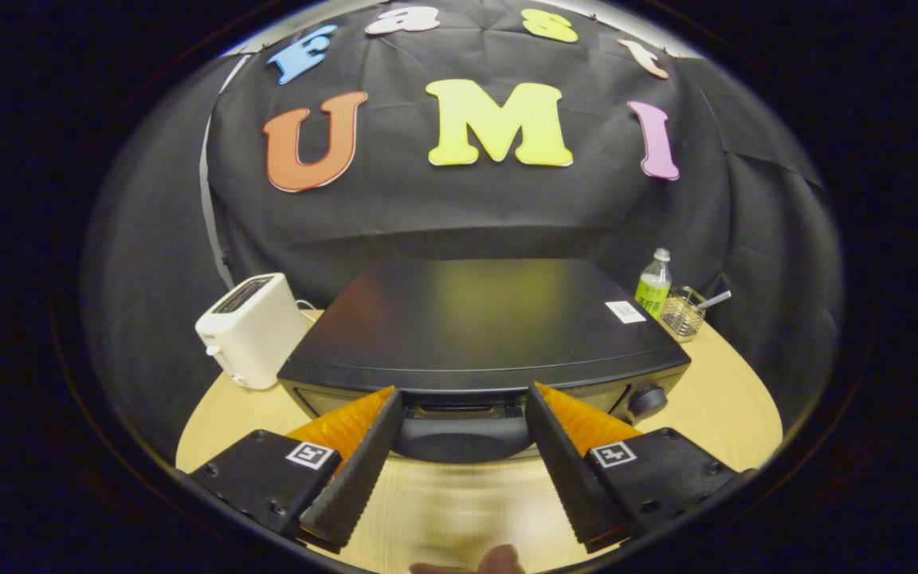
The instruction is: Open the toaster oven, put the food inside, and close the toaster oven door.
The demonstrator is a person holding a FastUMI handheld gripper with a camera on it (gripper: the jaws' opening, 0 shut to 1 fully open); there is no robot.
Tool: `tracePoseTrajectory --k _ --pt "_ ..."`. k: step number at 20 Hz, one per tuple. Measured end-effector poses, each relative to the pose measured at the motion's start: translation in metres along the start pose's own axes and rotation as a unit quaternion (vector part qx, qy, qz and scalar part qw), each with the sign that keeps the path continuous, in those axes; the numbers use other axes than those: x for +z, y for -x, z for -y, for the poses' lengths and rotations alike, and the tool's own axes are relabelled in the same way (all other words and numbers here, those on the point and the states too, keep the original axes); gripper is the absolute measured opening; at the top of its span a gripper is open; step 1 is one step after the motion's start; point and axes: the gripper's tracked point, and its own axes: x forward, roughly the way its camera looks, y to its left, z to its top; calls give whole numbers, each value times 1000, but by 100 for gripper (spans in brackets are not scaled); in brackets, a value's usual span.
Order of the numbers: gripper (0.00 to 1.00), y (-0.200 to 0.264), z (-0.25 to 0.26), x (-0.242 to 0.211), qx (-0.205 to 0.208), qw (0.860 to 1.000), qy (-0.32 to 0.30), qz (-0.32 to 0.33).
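A black toaster oven (483,319) stands on the wooden table (730,399), seen from above its top. Its door handle (463,438) bulges out at the front, and it lies between my fingertips. My gripper (464,392) is open, one finger on each side of the handle, neither pressing on it. A round knob (648,400) sits at the oven's front right. Whether the door is ajar I cannot tell from this angle.
A white toaster (250,328) stands left of the oven. Behind the oven's right corner are a green-labelled bottle (653,285) and a small wire basket (684,312). A fingertip of a person (499,561) shows at the table's near edge.
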Motion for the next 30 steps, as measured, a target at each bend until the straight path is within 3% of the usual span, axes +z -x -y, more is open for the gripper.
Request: tracePoseTrajectory --k 4,9,14,20,23,27,30 --pt "100 0 1 0 -17 1000 4 5" --pt "100 9 -1 -10 -2 1000 9 0" --pt "100 38 0 -43 25 998 3 -55" --pt "100 67 5 -103 21 990 25 -134" --pt "100 72 5 -129 31 981 -5 -190" --pt "98 72 4 -132 39 978 -16 -203" --pt "98 72 -2 -150 58 965 -55 -249"
